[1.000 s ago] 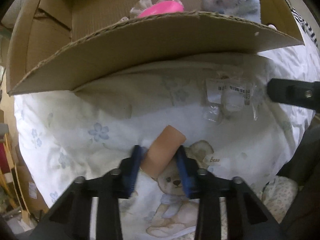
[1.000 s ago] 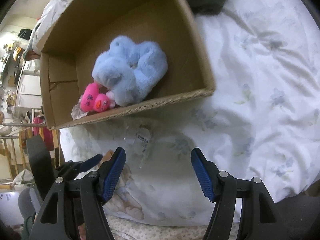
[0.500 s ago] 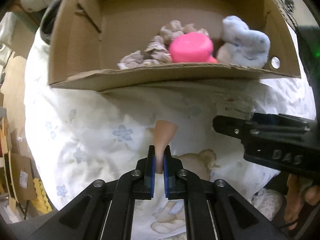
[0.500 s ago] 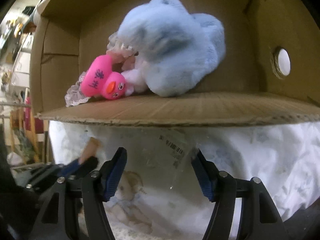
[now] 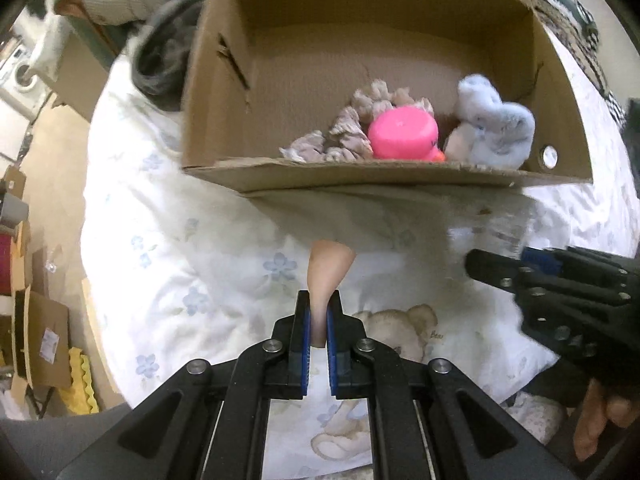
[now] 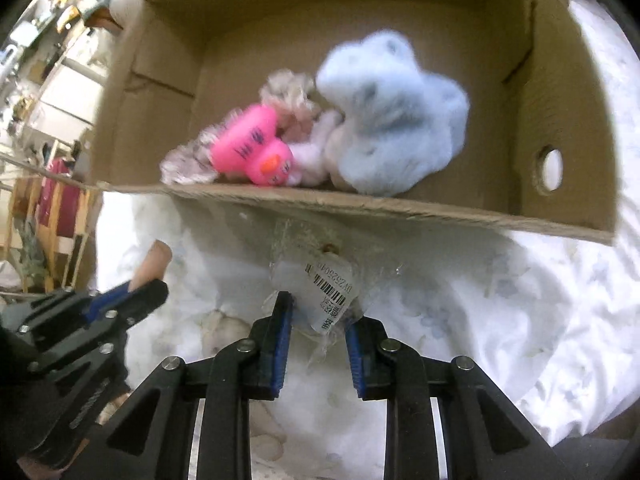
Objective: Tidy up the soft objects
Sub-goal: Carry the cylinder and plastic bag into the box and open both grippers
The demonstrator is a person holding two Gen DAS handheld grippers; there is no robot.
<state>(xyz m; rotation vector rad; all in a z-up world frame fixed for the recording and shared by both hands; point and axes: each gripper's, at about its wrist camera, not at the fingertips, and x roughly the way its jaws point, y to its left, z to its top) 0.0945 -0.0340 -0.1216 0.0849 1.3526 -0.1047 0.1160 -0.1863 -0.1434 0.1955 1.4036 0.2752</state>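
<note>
Both grippers shifted; more of the cardboard box interior shows than before.
Inside: pink duck, blue plush, beige scrunchie. Left gripper fingers clamp a tan piece; right gripper fingers are closing around a clear packet.

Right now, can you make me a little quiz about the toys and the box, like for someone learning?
1. True or false: the pink duck lies inside the cardboard box.
2. What does the left gripper pinch?
3. What sits between the closing right gripper's fingers: A) blue plush toy, B) clear packet, C) frilly scrunchie?

Key: 1 true; 2 the tan soft piece; 3 B.
</note>
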